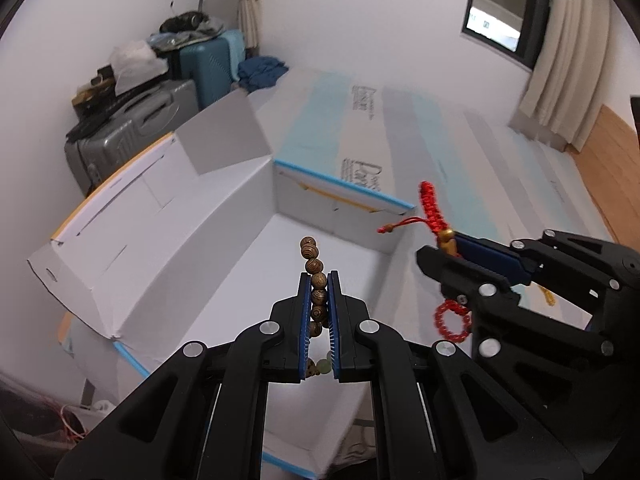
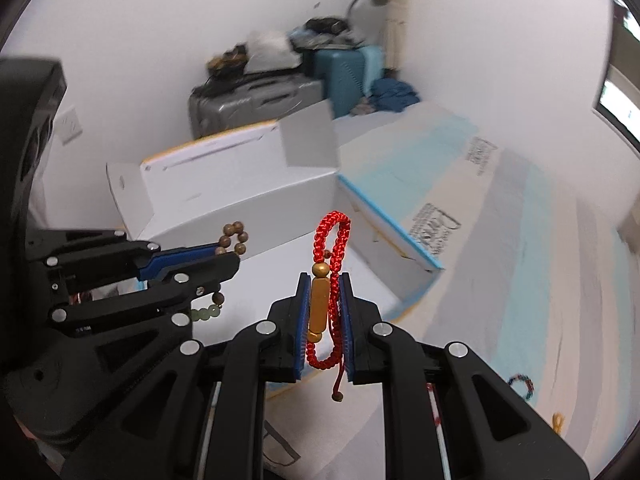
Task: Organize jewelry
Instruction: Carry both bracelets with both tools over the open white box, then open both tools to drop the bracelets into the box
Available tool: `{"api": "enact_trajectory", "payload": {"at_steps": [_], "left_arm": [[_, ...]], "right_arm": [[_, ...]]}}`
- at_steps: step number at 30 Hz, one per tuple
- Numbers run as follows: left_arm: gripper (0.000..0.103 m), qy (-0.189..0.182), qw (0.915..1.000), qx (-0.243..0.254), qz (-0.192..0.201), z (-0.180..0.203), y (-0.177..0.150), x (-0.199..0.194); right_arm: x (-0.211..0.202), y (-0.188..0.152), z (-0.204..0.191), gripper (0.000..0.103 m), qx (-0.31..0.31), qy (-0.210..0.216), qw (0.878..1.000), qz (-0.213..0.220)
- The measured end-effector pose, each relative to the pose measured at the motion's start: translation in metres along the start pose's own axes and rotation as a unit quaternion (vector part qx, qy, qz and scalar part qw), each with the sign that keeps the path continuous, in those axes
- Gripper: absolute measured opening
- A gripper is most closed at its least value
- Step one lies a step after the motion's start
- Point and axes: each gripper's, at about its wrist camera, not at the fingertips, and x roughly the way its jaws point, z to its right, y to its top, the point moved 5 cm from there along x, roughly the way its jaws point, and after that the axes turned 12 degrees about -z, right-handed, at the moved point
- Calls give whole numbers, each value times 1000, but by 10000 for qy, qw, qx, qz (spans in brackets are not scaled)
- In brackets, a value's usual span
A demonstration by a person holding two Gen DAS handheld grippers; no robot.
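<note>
Left gripper (image 1: 319, 280) clamps wood beads (image 1: 313, 264), right gripper (image 2: 325, 284) clamps red cord (image 2: 334, 240); both over white box (image 1: 168, 216), probably for the drop.

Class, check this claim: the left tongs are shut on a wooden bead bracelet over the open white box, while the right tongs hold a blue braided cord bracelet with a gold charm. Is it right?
Not quite. The cord bracelet in the right tongs is red, not blue, as the right wrist view shows. The rest stands: the left tongs grip the wooden bead bracelet over the white box.

Wooden bead bracelet (image 1: 314, 276) – red cord bracelet (image 2: 334, 280)
</note>
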Motion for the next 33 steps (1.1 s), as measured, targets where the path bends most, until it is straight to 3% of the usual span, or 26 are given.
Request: {"api": "enact_trajectory", "payload": {"at_steps": [12, 19, 25, 29, 33], "left_arm": [[7, -163, 9932, -423, -1069, -58, 7, 75], [7, -220, 9779, -570, -1999, -77, -11, 128], [7, -113, 9580, -478, -2827, -83, -25, 160], [7, -27, 9442, -313, -3278, -83, -35, 176], [7, 28, 9387, -249, -3438, -82, -40, 181]], "right_arm": [[100, 31, -22, 13, -241, 371, 9897, -1364], [169, 21, -23, 13, -176, 541, 9675, -2464], [214, 7, -16, 13, -78, 544, 9427, -3290], [229, 4, -14, 13, -76, 448, 9308, -3627], [239, -1, -14, 13, -78, 419, 9227, -3831]]}}
